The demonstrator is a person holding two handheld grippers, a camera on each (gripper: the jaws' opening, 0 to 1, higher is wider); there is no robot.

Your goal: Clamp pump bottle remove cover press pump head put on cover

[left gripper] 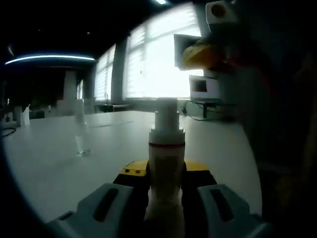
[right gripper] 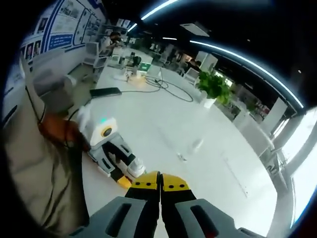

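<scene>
My left gripper is shut on the white pump bottle, which stands upright on the white table. Its pump head is bare. The clear cover stands on the table to the left, farther away. The right gripper hovers above and to the right of the pump head, apart from it. In the right gripper view my right gripper has its yellow-tipped jaws shut with nothing between them, high over the left gripper and the bottle. The cover lies beyond.
A person's sleeve fills the left of the right gripper view. Cables and a black flat object lie at the table's far end. Potted plants stand past the table. A monitor sits before bright windows.
</scene>
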